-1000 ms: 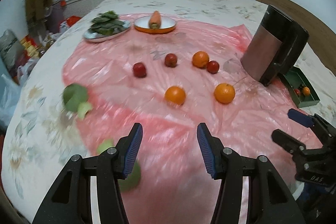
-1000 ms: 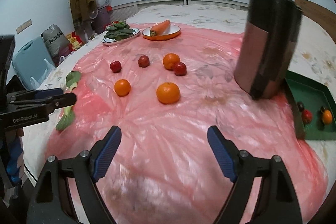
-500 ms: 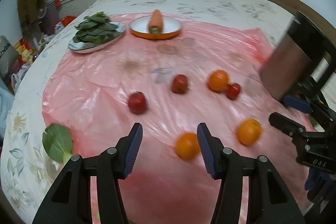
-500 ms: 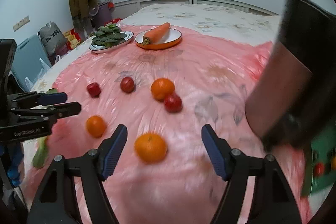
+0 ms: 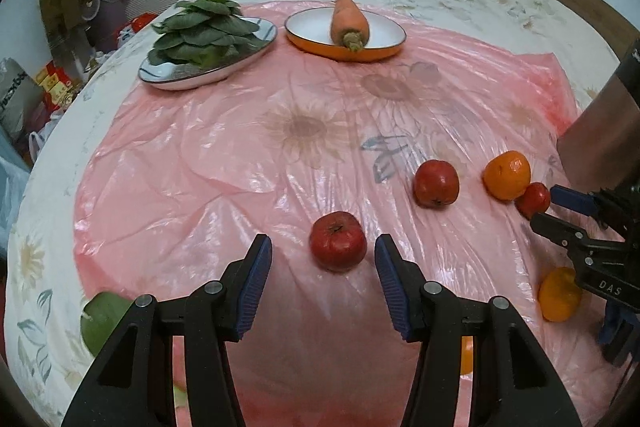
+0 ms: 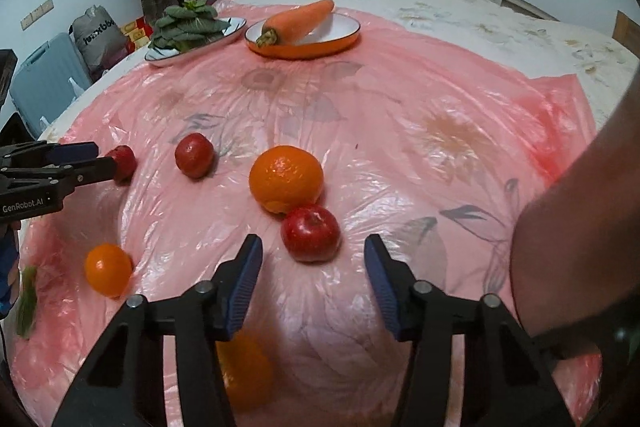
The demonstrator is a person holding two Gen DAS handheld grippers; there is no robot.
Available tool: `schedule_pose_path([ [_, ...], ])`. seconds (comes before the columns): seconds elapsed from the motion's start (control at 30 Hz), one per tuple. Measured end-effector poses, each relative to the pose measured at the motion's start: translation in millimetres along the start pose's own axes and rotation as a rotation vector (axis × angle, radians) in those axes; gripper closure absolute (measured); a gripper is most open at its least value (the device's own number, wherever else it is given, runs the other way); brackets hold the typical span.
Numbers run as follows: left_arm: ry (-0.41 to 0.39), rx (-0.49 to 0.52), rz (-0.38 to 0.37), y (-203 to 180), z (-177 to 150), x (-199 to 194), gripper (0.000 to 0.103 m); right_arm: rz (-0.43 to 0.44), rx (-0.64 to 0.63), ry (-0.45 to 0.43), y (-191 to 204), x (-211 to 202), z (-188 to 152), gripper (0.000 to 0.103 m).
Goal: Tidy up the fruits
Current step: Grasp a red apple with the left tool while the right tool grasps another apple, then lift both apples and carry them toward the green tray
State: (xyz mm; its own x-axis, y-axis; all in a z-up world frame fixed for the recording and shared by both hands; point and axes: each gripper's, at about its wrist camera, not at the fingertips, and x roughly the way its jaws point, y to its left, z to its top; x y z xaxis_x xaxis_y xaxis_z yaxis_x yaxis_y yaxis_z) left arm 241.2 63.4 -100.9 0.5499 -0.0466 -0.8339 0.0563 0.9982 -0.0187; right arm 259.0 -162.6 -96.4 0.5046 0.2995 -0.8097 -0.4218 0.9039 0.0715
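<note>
On the pink sheet (image 5: pixel 192 163), the left gripper (image 5: pixel 323 267) stands partly open around a red apple (image 5: pixel 338 241), pads clear of it. To its right lie a second apple (image 5: pixel 436 183) and an orange (image 6: pixel 286 178). Touching that orange, a third apple (image 6: pixel 311 234) sits between the right gripper's (image 6: pixel 313 279) closing jaws, still untouched. Far off: greens (image 5: pixel 204 31) and carrot (image 5: pixel 350 21) on plates.

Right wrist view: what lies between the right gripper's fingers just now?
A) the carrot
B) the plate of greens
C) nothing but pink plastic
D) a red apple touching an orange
D: the red apple sits between the closing jaws of the right gripper, untouched by the pads, against the orange.
</note>
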Motion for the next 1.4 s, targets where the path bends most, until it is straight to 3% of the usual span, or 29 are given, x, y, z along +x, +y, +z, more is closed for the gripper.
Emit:
schedule_pose_path([
  [0.17,0.011,0.02,0.006,-3,2,9,0.058,0.014,-0.009,0.013,2,9,1,0.075],
  [0.33,0.025,0.027,-0.006,-2,2,17,0.074,0.024,-0.009,0.017,1,13,0,0.095],
  [0.83,-0.018,-0.024,-0.062,11,2,4,0.075,0.073,0.086,-0.042,-17,-1,0,0.096],
  [1.07,-0.045,-0.026,-0.04,10,4,-10,0.075,0.044,0.083,-0.06,-18,-17,-1,0.096],
  [1.4,-0.077,0.007,0.052,-5,-5,-36,0.075,0.012,0.073,-0.069,-12,-46,-16,0.096],
])
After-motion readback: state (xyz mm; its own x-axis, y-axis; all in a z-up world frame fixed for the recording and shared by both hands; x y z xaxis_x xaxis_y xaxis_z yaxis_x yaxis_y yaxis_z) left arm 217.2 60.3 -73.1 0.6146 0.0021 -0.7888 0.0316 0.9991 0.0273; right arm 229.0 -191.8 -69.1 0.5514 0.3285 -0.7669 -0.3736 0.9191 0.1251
